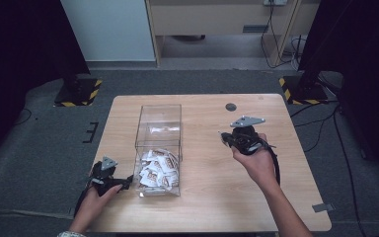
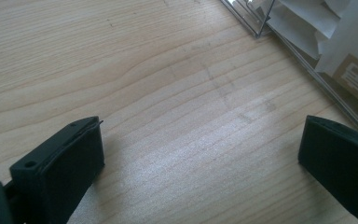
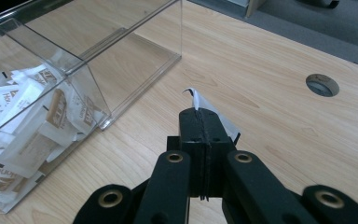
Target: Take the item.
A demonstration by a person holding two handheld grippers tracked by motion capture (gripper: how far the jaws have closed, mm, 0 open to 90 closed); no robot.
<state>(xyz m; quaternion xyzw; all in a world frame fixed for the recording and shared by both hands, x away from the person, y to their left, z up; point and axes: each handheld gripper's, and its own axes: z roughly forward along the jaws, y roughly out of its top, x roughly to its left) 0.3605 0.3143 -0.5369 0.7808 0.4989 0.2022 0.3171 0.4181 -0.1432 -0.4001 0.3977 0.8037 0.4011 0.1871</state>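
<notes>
Right gripper (image 3: 200,116) was clamped on a white sachet (image 3: 214,112), probably heading for the clear box (image 1: 159,129), while the left gripper (image 2: 200,154) sat wide open beside it.

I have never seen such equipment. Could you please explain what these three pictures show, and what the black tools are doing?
A person at a wooden table holds a two-jaw grasping tool in each hand. One picture looks down from above; the other two come from cameras riding on the tools. On the table stands a clear box with white packets piled at its near end. The left tool is open over bare wood beside the box. The right tool is shut on one packet, held above the table.
</notes>
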